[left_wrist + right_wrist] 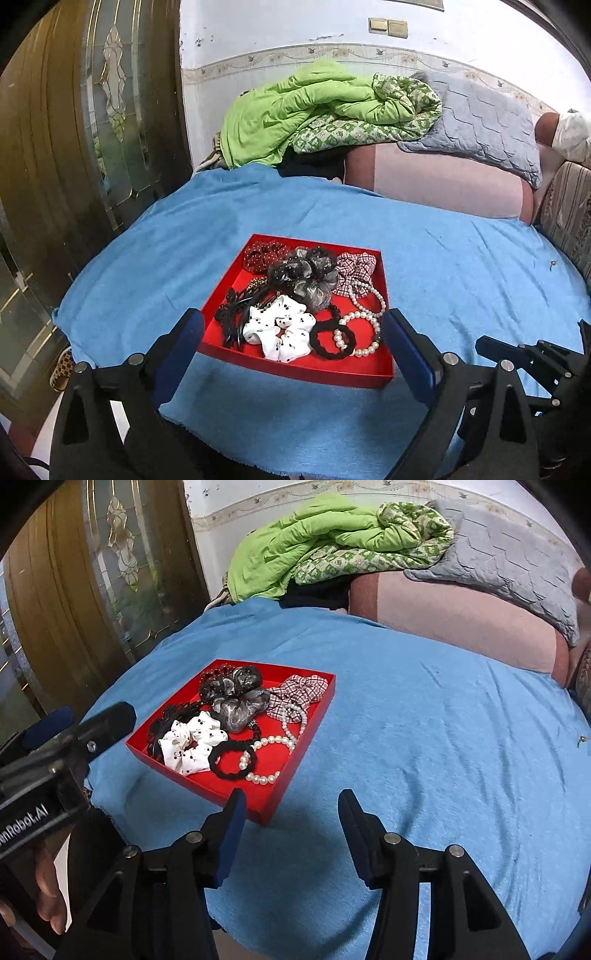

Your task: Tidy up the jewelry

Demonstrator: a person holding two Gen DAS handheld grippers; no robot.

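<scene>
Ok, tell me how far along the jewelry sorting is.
Done: nothing looks sorted. The scrunchies, black clip, black hair tie and pearl bracelets all lie jumbled in the red tray, and the blue cloth around it holds none of them.
In hand: nothing. The left gripper and right gripper are both open, short of the tray.
Left: seemingly all of it.

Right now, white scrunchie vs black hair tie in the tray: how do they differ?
The white scrunchie is puffy, ruffled cloth with black dots; the black hair tie is a thin, plain ring. The scrunchie looks bulkier; the hair tie shows an open centre with pearls crossing it. Both lie side by side near the front of the red tray, ungripped.
</scene>
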